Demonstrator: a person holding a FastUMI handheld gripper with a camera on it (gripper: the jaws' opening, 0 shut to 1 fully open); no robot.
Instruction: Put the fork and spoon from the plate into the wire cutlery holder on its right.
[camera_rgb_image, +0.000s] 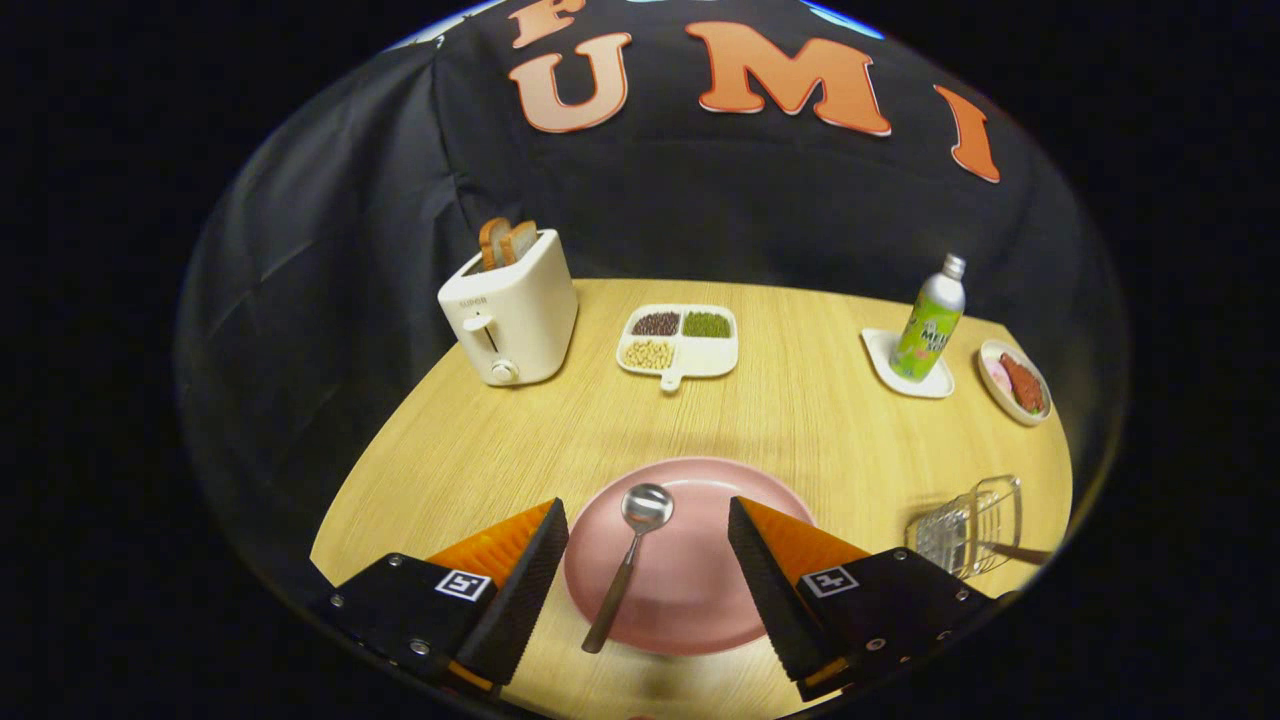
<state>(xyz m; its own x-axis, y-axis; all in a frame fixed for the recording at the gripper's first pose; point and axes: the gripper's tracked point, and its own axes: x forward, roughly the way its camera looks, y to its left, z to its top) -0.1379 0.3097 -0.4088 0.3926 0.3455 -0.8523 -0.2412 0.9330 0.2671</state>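
Observation:
A pink plate (700, 590) lies on the wooden table between my fingers. On it rests a metal spoon (630, 555), bowl pointing away, its handle crossing the plate's near rim. My gripper (648, 520) stands open above the plate, one finger on each side of it, the spoon nearer the left finger and touching neither. To the plate's right stands the wire cutlery holder (968, 526), with a dark handle sticking out of it toward the right.
At the back left stands a white toaster (512, 312) with bread in it. A divided dish of beans (682, 342) sits behind the plate. A green bottle (930, 320) on a white coaster and a small dish of food (1015, 382) are at the back right.

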